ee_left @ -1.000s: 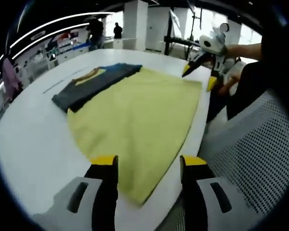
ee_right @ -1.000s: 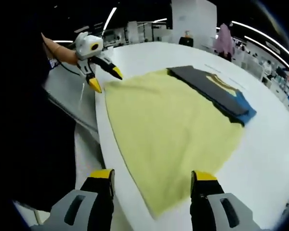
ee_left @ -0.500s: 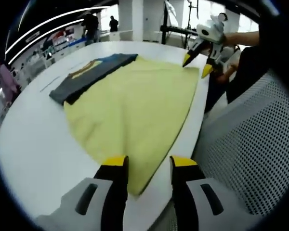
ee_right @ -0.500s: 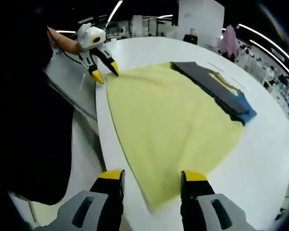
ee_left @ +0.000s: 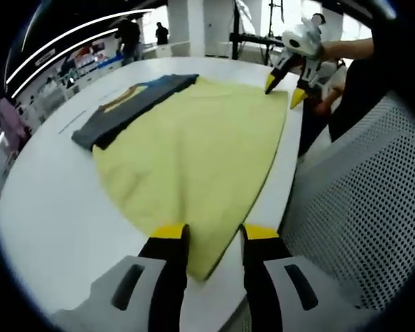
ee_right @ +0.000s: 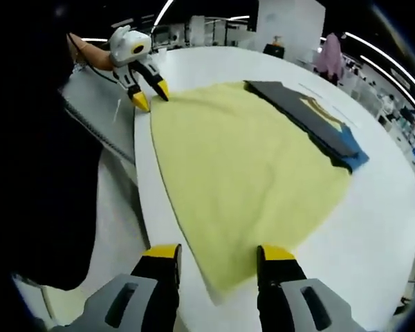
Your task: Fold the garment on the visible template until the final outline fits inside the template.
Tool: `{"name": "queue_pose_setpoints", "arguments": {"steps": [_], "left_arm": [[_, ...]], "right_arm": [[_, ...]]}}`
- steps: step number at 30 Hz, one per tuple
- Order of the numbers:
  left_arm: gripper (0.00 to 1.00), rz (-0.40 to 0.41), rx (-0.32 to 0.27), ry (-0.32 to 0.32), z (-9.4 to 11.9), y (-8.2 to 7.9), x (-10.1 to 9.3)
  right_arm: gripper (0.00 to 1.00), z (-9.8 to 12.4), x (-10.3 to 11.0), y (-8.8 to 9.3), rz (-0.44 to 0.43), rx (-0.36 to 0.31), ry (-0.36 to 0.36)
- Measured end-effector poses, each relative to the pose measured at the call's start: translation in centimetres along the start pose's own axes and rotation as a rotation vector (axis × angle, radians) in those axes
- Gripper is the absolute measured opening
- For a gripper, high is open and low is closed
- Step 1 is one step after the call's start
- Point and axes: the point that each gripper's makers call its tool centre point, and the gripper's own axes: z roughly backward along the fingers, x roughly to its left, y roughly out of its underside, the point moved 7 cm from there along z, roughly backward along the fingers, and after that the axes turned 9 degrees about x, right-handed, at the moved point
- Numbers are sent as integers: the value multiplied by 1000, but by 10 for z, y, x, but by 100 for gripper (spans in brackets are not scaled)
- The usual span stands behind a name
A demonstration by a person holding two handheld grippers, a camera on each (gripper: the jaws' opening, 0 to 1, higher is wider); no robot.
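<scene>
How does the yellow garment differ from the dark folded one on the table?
The yellow garment lies spread flat and covers a wide area; the dark garment is folded into a narrow strip. The yellow one is plain; the dark one shows yellow and blue patches. The yellow one reaches the table edge; the dark one lies further in. Both rest flat.

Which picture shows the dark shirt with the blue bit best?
The right gripper view: the dark shirt lies unobstructed past the yellow garment, its blue edge plain. In the left gripper view the dark shirt looks smaller, its blue barely visible.

no legible text, labels or numbers on any visible surface
</scene>
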Motion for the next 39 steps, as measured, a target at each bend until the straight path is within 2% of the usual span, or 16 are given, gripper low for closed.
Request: {"name": "queue_pose_setpoints", "arguments": {"steps": [4,8,13,17,19,21,24,27,33,39], "left_arm": [[26,9,5,0,-1,-2,3],[18,12,11,-6,-1,-3,10],[8,32,24,-23,-3,-6,17],[3,59,30,-26,-5,-7,19],[2,64,44,-25,-5,-8,19],[2,67,59,-27,-4,-10,19],[1,148,82,-31,-1,-13,18],[1,130,79,-71,6,-20,20],[1,155,91,-56,19,-30,19],[1,233,84,-41,33,-38,22]], "right_arm": [[34,0,-3,-1,-15,-12,4],[28,0,-8,0,-24,-15,10],[17,-1,-15,0,-48,-33,36],[3,-1,-24,1,-92,-44,79],[2,-2,-25,0,-131,-57,53],[1,-2,-25,-2,-132,-55,54],[1,-1,-25,-3,-146,-41,47],[0,4,-24,-8,-166,-69,40],[0,20,-27,-19,-217,-90,46],[0,37,-30,-28,-244,-100,51]]}}
